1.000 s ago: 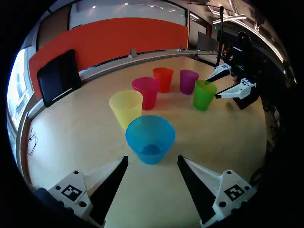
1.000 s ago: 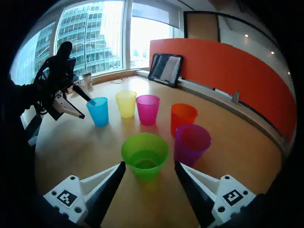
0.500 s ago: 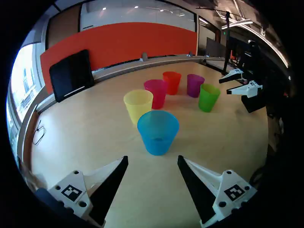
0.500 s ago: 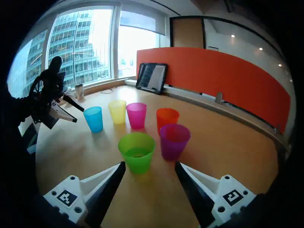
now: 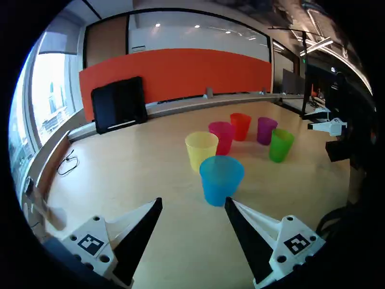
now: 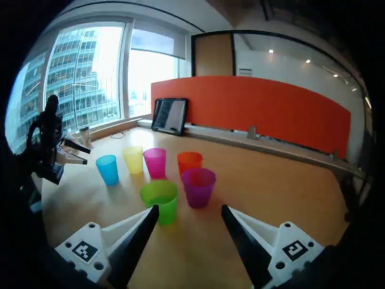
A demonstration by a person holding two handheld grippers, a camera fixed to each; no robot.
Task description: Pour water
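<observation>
Both my grippers are spread wide, gripping nothing. Left gripper point(image 5: 192, 200): translucent blue plastic cup point(image 5: 220, 179) stands upright just ahead, by the right-hand finger, on the light wooden tabletop point(image 5: 120, 159). Right gripper point(image 6: 188, 207): translucent green plastic cup point(image 6: 160, 200) upright just ahead, by the left-hand finger.

Orange wall point(image 5: 192, 72), leaning black screen point(image 5: 119, 103), big windows point(image 6: 82, 91)
</observation>
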